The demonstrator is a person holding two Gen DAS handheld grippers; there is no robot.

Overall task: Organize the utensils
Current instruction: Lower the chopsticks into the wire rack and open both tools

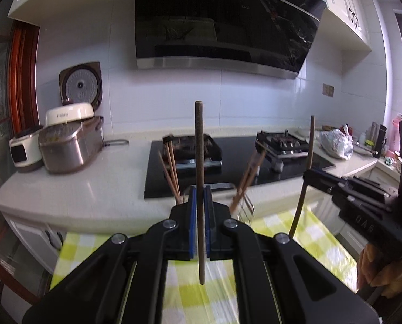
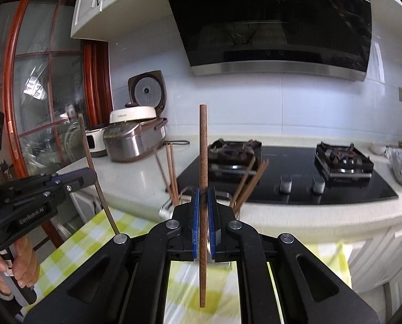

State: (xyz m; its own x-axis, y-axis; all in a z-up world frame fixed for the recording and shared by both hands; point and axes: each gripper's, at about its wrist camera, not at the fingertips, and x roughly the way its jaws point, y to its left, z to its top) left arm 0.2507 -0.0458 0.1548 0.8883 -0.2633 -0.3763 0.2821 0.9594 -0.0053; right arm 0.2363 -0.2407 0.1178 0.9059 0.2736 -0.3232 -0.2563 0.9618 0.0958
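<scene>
- Both grippers, my left gripper (image 1: 200, 197) and right gripper (image 2: 204, 199), each pinch one upright brown wooden chopstick (image 1: 199, 162) (image 2: 203, 162).
- Wire utensil holder (image 1: 244, 205) sits just beyond; I'd lower each stick vertically, tip first.

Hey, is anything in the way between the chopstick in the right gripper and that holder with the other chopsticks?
Nothing visible blocks it. The right gripper holds its chopstick upright, and the holder with leaning chopsticks sits just beyond the fingers, mostly hidden behind them. The left gripper is off to the side.
</scene>
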